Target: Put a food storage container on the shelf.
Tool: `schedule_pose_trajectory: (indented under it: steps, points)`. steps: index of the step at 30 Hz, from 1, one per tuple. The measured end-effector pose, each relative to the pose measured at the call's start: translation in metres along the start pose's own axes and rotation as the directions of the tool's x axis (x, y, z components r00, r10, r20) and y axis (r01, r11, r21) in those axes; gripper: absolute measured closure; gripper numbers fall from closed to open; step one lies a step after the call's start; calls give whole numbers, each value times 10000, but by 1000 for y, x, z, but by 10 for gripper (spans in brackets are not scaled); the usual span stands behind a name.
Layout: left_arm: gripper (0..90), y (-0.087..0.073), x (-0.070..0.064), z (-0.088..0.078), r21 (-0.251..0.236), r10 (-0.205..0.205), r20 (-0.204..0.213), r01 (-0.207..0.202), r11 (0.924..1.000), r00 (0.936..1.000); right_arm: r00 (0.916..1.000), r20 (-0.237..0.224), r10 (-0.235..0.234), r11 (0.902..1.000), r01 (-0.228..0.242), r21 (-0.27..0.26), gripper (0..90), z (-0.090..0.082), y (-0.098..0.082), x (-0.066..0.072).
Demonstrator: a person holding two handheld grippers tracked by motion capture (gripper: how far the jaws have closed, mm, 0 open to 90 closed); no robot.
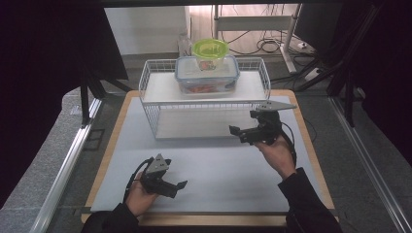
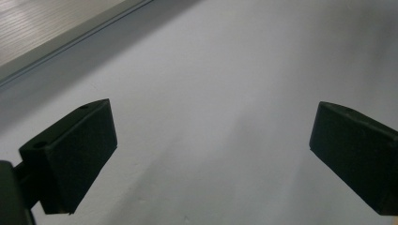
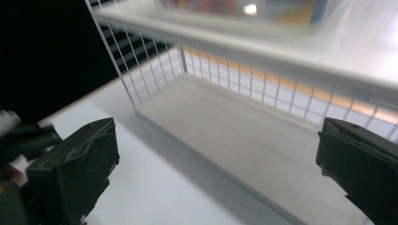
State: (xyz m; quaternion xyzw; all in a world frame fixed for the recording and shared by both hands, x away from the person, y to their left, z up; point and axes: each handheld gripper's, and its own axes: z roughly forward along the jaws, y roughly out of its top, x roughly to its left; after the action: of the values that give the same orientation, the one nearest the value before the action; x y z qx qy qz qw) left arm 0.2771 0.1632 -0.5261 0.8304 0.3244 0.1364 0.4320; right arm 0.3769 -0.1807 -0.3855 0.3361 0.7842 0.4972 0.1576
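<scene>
The worktop (image 1: 204, 170) fills the lower middle of the high view, its grey mat bare so both hands have room. Above centre stands the white wire shelf (image 1: 154, 87), bearing on its top tier a blue-rimmed container (image 1: 187, 77) with a green-lidded bowl (image 1: 210, 48) stacked on it, likely to save space. Right of centre the right gripper (image 1: 238, 132) faces the shelf's lower tier, jaws released and holding nothing. At lower left the left gripper (image 1: 180, 187) waits low, jaws spread and unladen.

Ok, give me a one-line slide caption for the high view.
Both grippers open and empty over the grey mat: right gripper before the white wire shelf bearing stacked food containers.
</scene>
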Motion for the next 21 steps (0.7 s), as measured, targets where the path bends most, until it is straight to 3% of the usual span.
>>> schedule_pose_trajectory:
  steps: [8, 10, 15, 18, 19, 21]
  points:
    - [7, -1, 0, 1, 36, -32, -25, 32, 10000, 10000, 9986, 434, -317, 9991, 304, 301, 0, 6, -42, 0]
    - [7, -1, 0, 1, 64, -36, -26, 36, 10000, 10000, 9975, 524, -464, 9970, 430, 646, 0, 7, -50, -1]
    - [5, -1, 0, 1, 54, 16, -51, -15, 10000, 10000, 9980, 542, -320, 9969, 280, 734, 0, 7, -64, -2]
    - [3, -2, 0, 2, 88, 46, -79, -45, 10000, 10000, 9974, 666, -280, 9955, 219, 919, 0, 9, -88, -1]
    - [2, -2, 0, 2, 88, 46, -79, -45, 10000, 10000, 9974, 666, -280, 9955, 219, 919, 0, 9, -88, -1]
    - [0, -2, 0, 2, 102, 104, -106, -103, 9999, 9999, 9955, 815, -480, 9918, 378, 1221, 0, 11, -105, 0]
